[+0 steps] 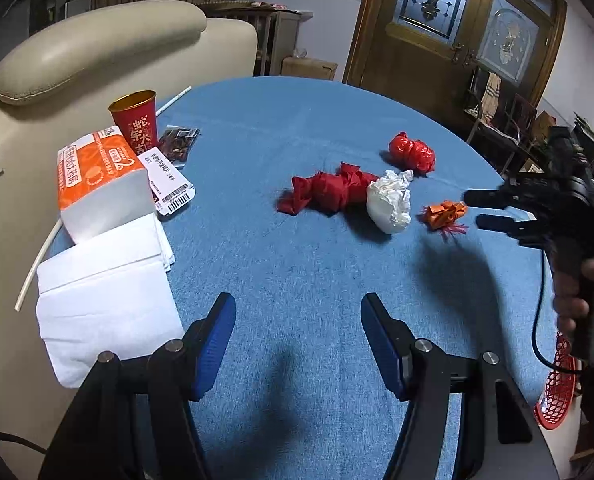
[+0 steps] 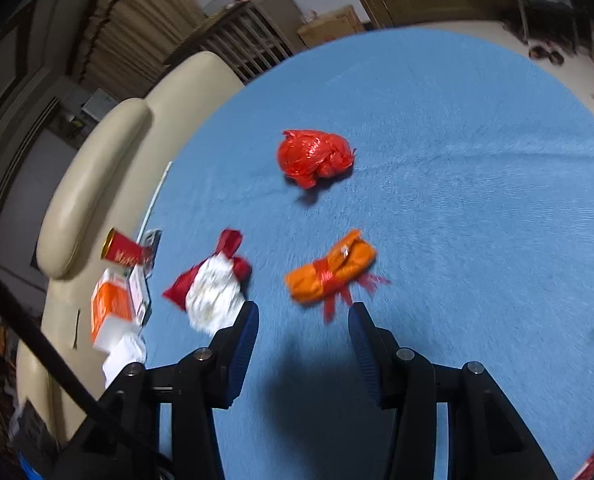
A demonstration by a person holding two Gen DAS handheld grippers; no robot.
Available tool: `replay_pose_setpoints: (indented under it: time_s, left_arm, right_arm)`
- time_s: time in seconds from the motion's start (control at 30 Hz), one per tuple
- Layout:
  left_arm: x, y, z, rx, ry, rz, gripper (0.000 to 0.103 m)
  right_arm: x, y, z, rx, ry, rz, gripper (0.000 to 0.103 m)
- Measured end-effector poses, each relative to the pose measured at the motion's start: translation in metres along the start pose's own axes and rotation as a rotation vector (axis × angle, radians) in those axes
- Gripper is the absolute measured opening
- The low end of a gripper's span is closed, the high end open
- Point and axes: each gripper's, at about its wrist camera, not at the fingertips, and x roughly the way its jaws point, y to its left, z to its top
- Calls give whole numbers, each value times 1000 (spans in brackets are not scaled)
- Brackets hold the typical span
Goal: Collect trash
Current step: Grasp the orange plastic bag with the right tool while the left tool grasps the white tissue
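Note:
Trash lies on the blue round table: a red plastic bag ball, a dark red crumpled wrap, a white crumpled paper ball and an orange wrapper with red fringe. My left gripper is open and empty above the near table. My right gripper is open and empty, just short of the orange wrapper.
At the table's left stand a red paper cup, an orange tissue pack, white tissues, a snack packet, a labelled card and a white straw. A beige chair is behind. A red mesh basket sits off the right edge.

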Motion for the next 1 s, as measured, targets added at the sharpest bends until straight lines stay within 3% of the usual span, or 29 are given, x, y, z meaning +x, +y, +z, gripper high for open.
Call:
replay_pose_setpoints:
  time_s: [0.27,0.4,0.43,0.47,0.7,0.83,0.93,1.0]
  left_arm:
    - [12,-5,28,-12,-2,-50,66]
    - [27,-18,44,-17,6,-87,66]
    - [33,-23,49,-23,12,-105,66]
    - [38,-26,53,-27,15,-118,66]
    - [86,-51,73,-64,85,-165,66]
    - [113,-63,80,-84,127,-172,53]
    - [126,-67,77,-101,167,-167,30]
    - [125,-69,75,-99,155,-162,28]
  right_arm:
    - [46,-9,25,121,40,-103,51]
    - [53,2,29,34,10,-172,47]
    - [54,3,28,11,8,-186,39]
    - [55,5,28,-10,2,-193,37]
    - [38,-6,9,-79,-42,-150,35]
    - [19,-18,-5,-98,-55,-124,34]
    - [5,-24,-16,-86,-59,-98,35]
    - [-9,-27,-26,-89,-69,-93,34]
